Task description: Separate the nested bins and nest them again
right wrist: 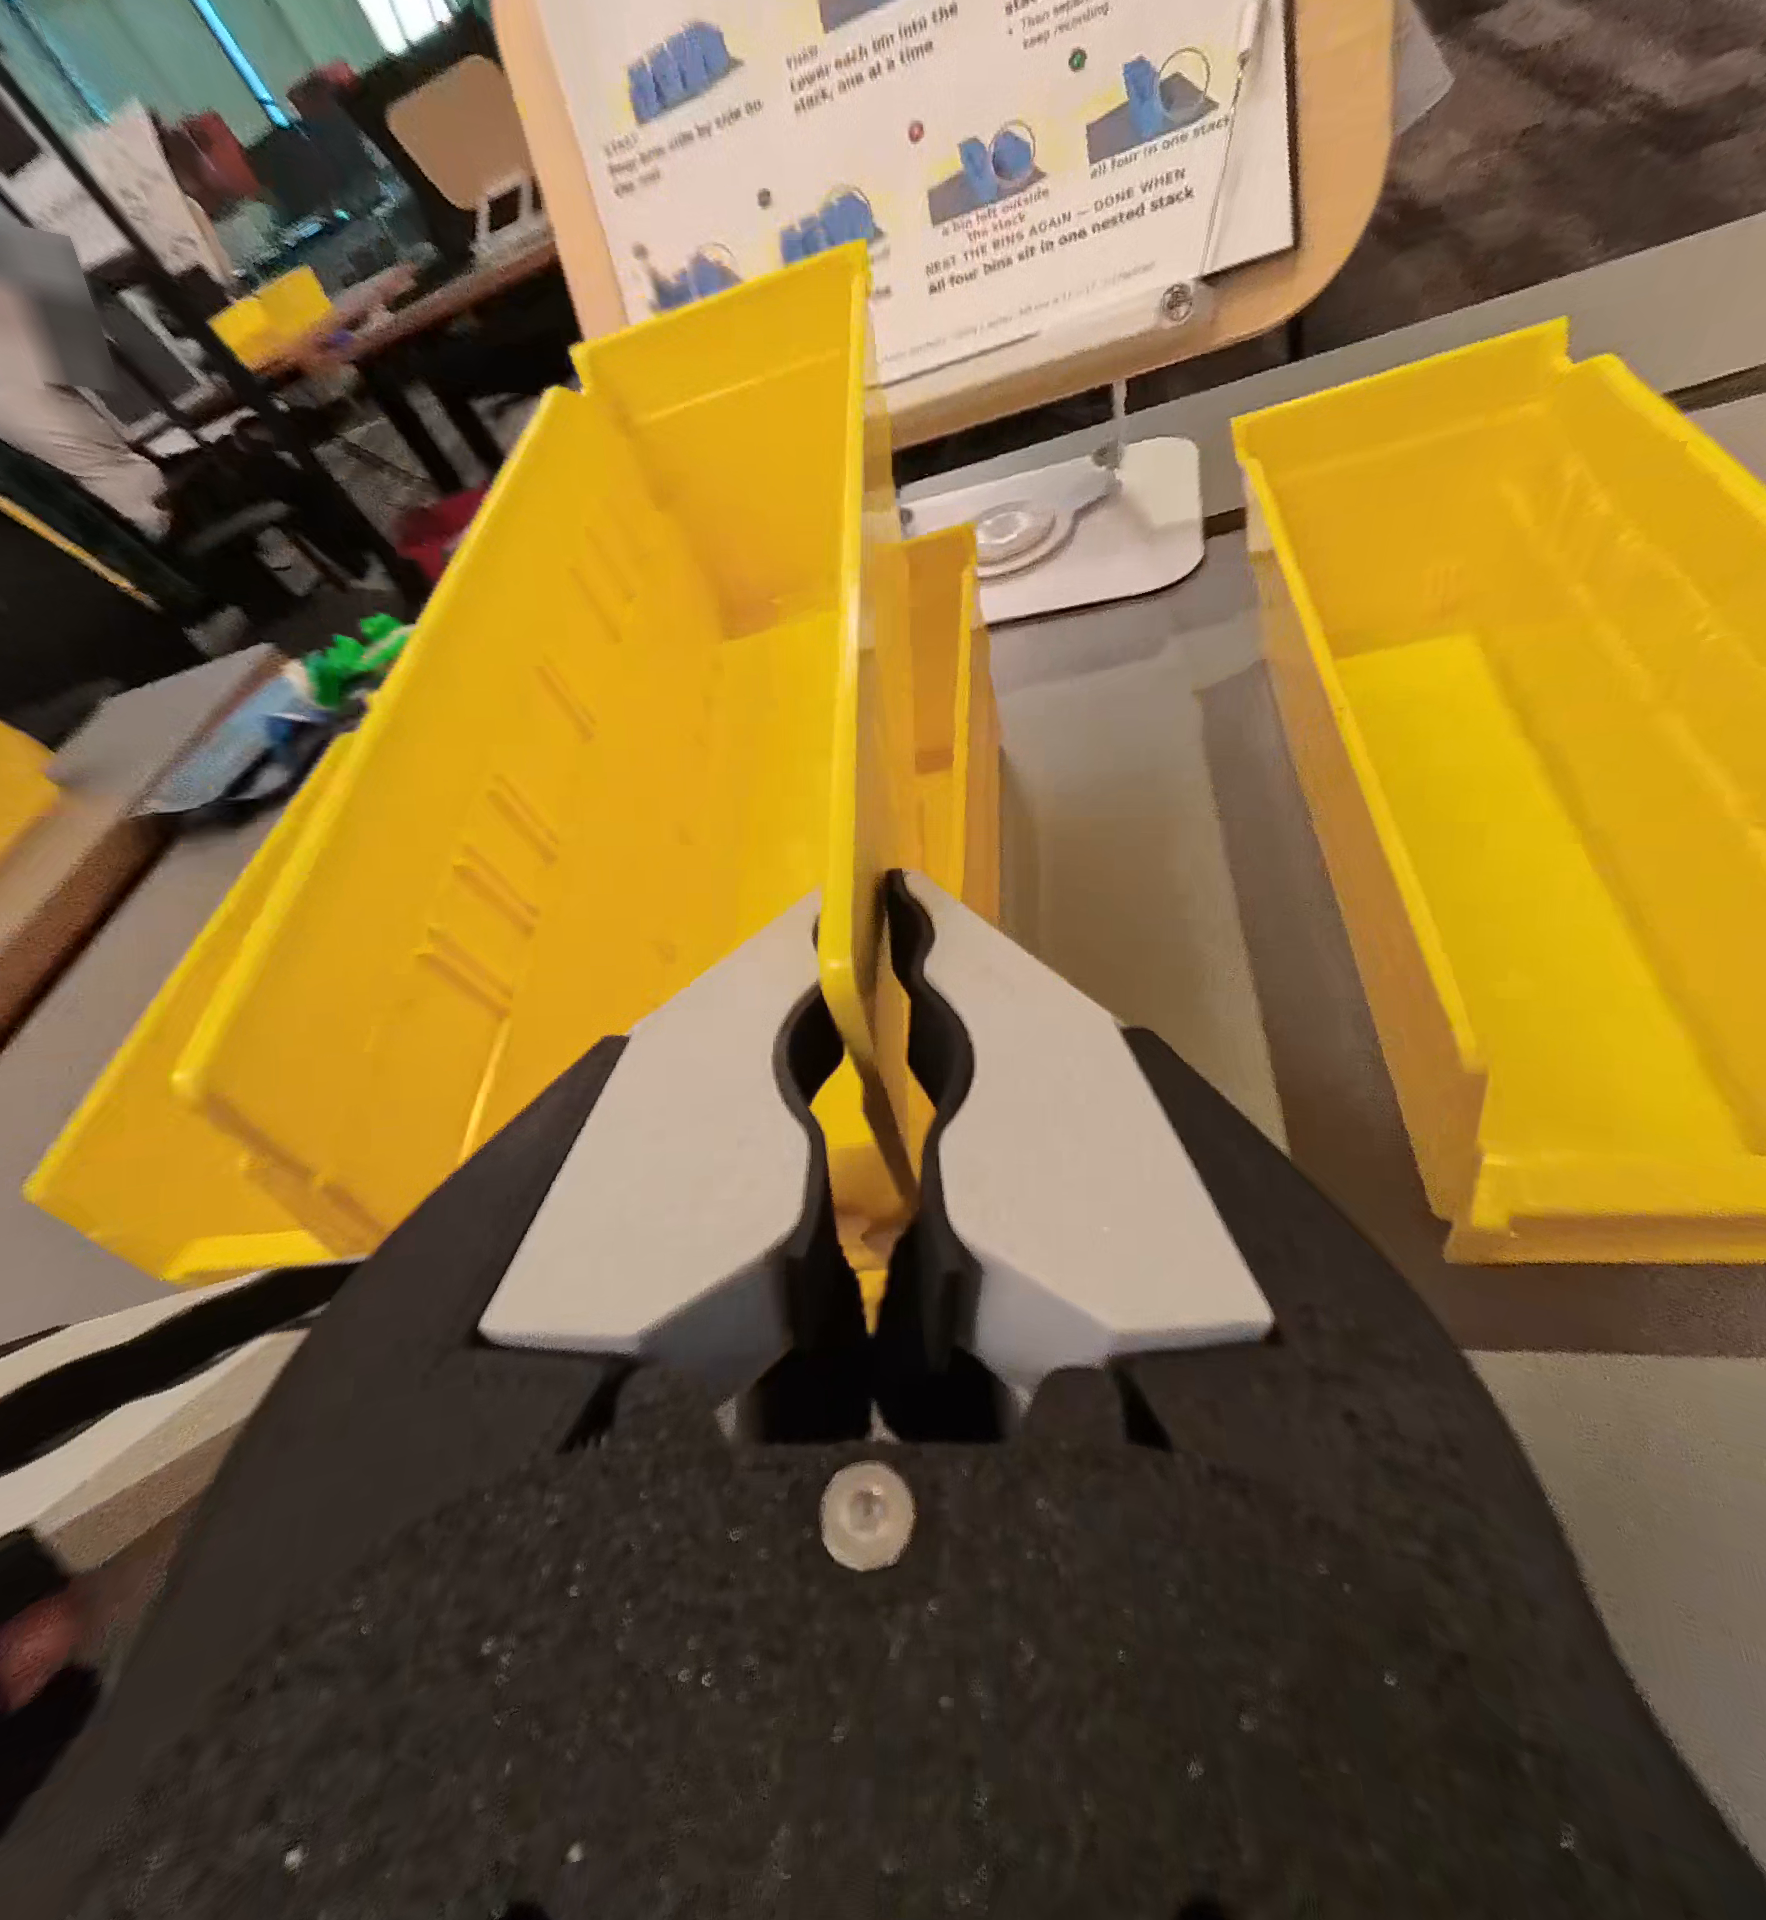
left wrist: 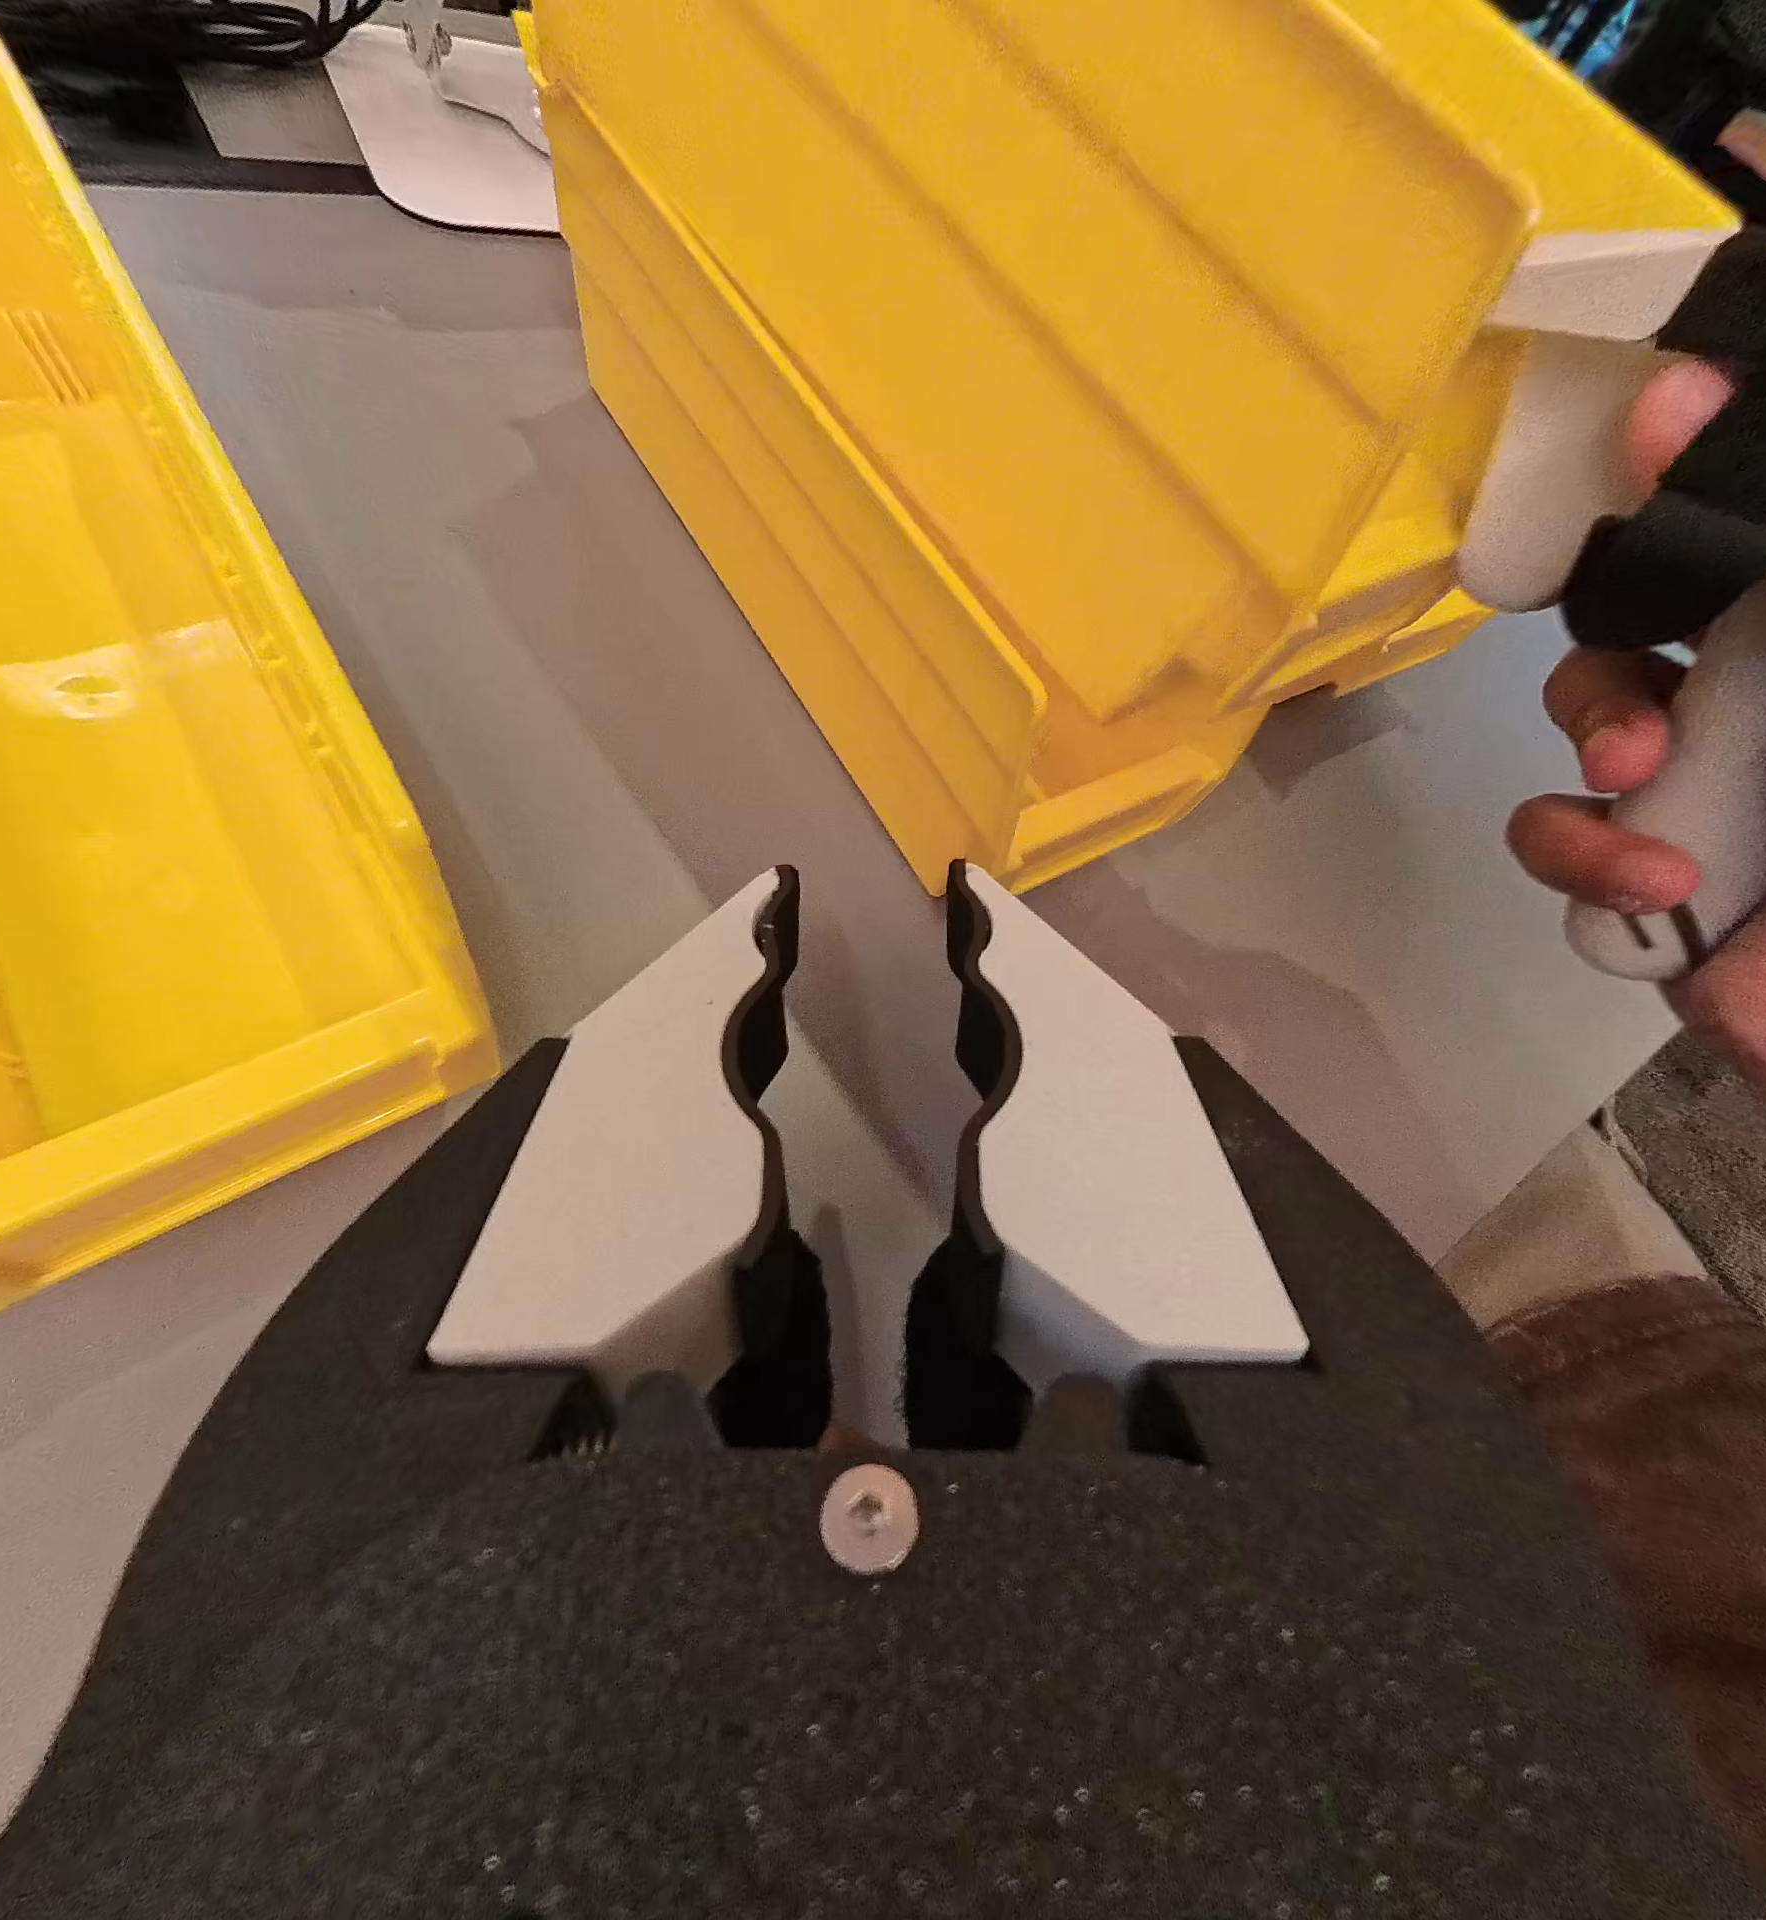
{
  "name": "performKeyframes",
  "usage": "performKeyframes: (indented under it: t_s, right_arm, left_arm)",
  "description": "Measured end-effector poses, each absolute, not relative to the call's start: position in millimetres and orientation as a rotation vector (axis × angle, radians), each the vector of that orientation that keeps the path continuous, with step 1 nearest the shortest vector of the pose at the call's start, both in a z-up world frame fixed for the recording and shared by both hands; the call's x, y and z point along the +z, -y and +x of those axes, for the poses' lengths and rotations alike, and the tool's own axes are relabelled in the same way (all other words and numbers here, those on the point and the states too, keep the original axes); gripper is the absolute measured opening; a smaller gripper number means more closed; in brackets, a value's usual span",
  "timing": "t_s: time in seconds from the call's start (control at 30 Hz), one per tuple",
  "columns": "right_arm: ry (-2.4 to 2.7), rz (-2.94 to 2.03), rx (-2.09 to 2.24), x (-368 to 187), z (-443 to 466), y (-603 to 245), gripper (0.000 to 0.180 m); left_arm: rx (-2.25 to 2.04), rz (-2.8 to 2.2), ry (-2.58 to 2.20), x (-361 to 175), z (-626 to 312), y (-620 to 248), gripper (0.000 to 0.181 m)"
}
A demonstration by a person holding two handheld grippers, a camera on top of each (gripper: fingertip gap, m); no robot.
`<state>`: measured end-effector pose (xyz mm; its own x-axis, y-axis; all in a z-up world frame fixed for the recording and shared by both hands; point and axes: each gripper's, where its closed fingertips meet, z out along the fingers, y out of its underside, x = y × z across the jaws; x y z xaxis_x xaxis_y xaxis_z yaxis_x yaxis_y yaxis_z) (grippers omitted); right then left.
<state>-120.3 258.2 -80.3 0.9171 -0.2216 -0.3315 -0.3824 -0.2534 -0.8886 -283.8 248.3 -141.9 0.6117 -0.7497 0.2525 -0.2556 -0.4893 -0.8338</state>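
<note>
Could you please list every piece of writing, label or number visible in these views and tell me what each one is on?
The sheet on the stand behind the bins: printed lines beside blue pictures; I do not copy out its wording.
The bins themselves: no writing or label shows.
Left wrist view: no writing shows anywhere.

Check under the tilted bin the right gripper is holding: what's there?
The right gripper is shut on the tilted bin's wall. Under it sits a stack of nested yellow bins on the grey table. The stack's insides are covered, and its exact count is unclear.
</note>
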Motion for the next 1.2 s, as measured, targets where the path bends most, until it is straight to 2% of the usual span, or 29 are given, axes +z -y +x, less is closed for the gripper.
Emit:
performKeyframes:
  t_s: [0.33,0.6,0.77,0.93,1.07,1.2]
  right_arm:
    - [-0.500,-1.900,-0.020,-120.7,-122.8,-267.6,0.005]
    - [-0.450,-1.864,-0.041,-122.9,-121.0,-269.8,0.008]
    - [-0.386,-1.912,0.035,-122.9,-129.3,-261.9,0.024]
    - [-0.180,-2.010,0.155,-120.2,-134.7,-219.0,0.046]
    - [0.023,-2.032,0.214,-134.1,-121.3,-173.2,0.049]
    - [0.066,-2.025,0.288,-151.4,-102.6,-149.0,0.049]
  left_arm:
    - [-0.803,-2.048,-0.776,-142.0,-284.0,-251.3,0.026]
    - [-0.762,-2.033,-0.793,-141.6,-282.9,-252.0,0.026]
    - [-0.754,-1.992,-0.733,-124.9,-293.0,-256.5,0.026]
    - [-0.519,-1.932,-0.476,-93.1,-378.7,-280.8,0.031]
    - [-0.360,-2.006,-0.350,-110.1,-449.3,-302.5,0.036]
    - [-0.370,-2.085,-0.380,-139.6,-453.6,-331.3,0.050]
